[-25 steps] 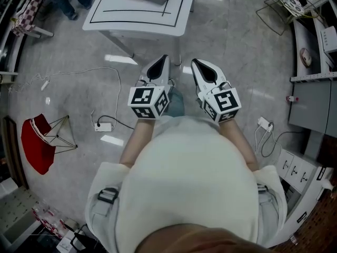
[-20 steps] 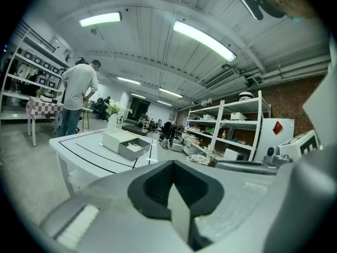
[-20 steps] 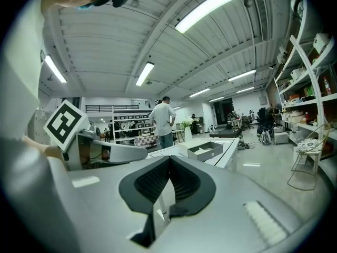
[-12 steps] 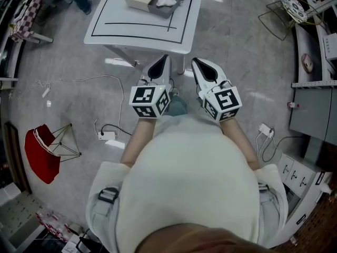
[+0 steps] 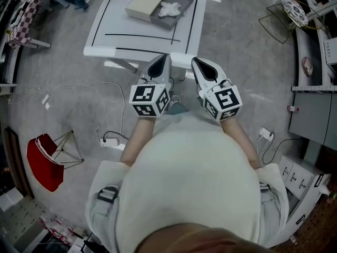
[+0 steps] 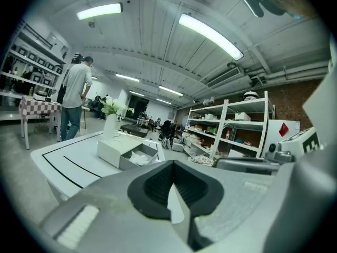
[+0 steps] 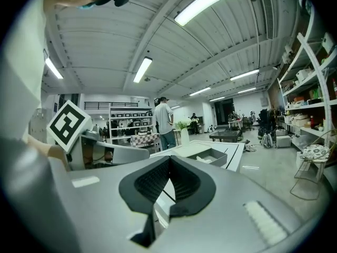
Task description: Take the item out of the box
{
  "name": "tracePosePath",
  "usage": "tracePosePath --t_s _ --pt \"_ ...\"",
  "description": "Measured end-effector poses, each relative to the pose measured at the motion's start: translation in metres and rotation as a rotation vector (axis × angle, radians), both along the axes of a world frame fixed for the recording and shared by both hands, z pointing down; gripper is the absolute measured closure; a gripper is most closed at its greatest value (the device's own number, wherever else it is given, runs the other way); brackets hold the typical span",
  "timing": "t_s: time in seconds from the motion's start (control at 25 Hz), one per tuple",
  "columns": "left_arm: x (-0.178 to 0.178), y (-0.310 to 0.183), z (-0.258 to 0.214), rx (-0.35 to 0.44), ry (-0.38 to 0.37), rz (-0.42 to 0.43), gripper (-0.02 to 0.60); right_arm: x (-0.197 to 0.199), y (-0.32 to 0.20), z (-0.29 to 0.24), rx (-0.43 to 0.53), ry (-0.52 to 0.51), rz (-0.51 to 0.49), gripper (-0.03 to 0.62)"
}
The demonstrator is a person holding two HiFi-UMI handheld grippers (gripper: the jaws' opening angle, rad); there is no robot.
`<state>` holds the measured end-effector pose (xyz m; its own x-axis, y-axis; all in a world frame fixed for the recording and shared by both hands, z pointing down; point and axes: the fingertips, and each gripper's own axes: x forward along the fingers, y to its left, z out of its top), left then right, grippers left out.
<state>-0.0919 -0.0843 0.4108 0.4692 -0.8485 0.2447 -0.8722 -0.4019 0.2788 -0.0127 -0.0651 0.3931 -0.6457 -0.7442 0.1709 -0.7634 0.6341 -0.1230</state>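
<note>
We hold two: left hand-held gripper (image 5: 159, 66) and right hand-held gripper (image 5: 205, 70), both clenched, empty. White crumpled item (image 5: 171, 8) lies inside open grey box (image 5: 187, 7) on tabletop (image 5: 137, 36), well apart.

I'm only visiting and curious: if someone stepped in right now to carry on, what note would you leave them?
Left gripper: fingers shut, empty.
Right gripper: fingers shut, empty.
Both are held in front of the person, short of the white table.
The open box sits on that table; the white item lies inside.
Done: nothing taken out yet.
Left: get to the table, open the fingers, lift the item out.
</note>
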Motion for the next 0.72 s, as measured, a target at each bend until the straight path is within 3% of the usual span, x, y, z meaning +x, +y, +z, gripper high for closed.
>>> tracePosePath --t_s 0.72 --pt "-0.021 -0.096 0.016 -0.039 -0.025 0.034 0.581 -0.024 -0.092 0.005 0.008 0.008 0.027 0.603"
